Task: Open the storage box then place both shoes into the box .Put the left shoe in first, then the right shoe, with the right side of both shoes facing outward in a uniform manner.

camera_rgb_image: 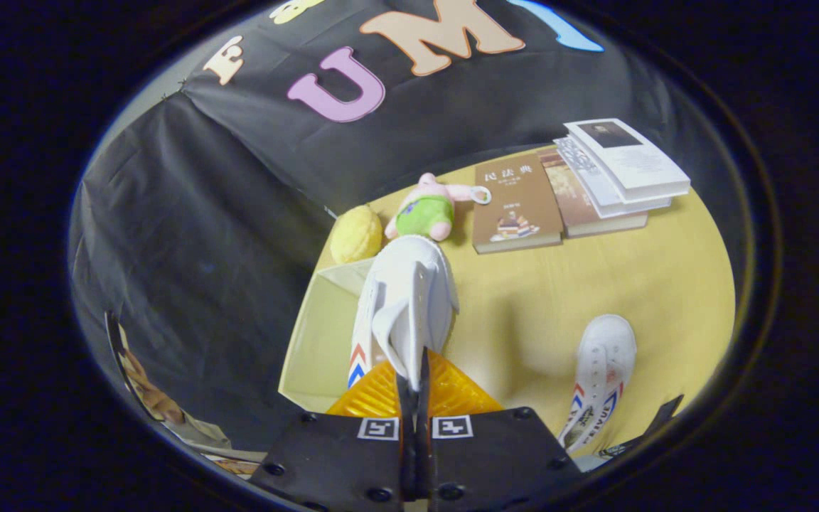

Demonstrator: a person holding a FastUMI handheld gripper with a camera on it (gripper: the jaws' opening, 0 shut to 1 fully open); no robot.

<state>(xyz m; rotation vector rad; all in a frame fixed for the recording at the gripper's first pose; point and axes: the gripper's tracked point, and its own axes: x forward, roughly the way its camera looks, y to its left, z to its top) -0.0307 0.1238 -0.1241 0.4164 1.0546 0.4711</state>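
Observation:
My gripper (415, 373) is shut on a white canvas shoe (404, 302), pinching its upper edge between both fingers. The shoe hangs toe-away, just ahead of the fingers, partly over the open pale storage box (317, 334) that lies to the fingers' left. An orange ribbed part (381, 395) of the box sits under the fingertips. The second white shoe (598, 377), with red and blue stripes on its side, lies on the yellow table (594, 284) to the right of the fingers.
Beyond the held shoe sit a yellow round plush (356, 233) and a pink plush toy (427, 210) in a green top. A brown book (516, 206) and a stack of books (616, 174) lie at the table's far right. A picture card (146, 391) leans at lower left.

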